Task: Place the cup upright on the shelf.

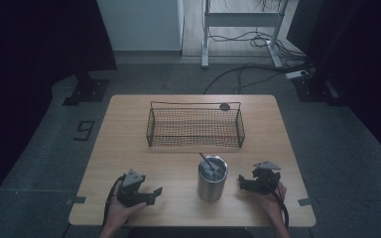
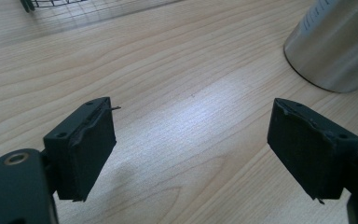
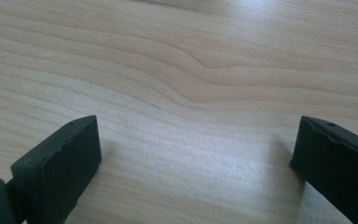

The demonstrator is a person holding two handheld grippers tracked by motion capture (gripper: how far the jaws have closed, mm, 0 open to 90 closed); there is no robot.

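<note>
Brushed-steel cup (image 1: 212, 179) — upright, utensil inside — between left claw (image 1: 151, 194) and right claw (image 1: 242, 182), both apart.

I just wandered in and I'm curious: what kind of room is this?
Probably a lab or recording studio, not a home: a lone light wooden table on grey carpet, dark curtains at the sides, and loose black cables trailing across the floor behind it.
</note>
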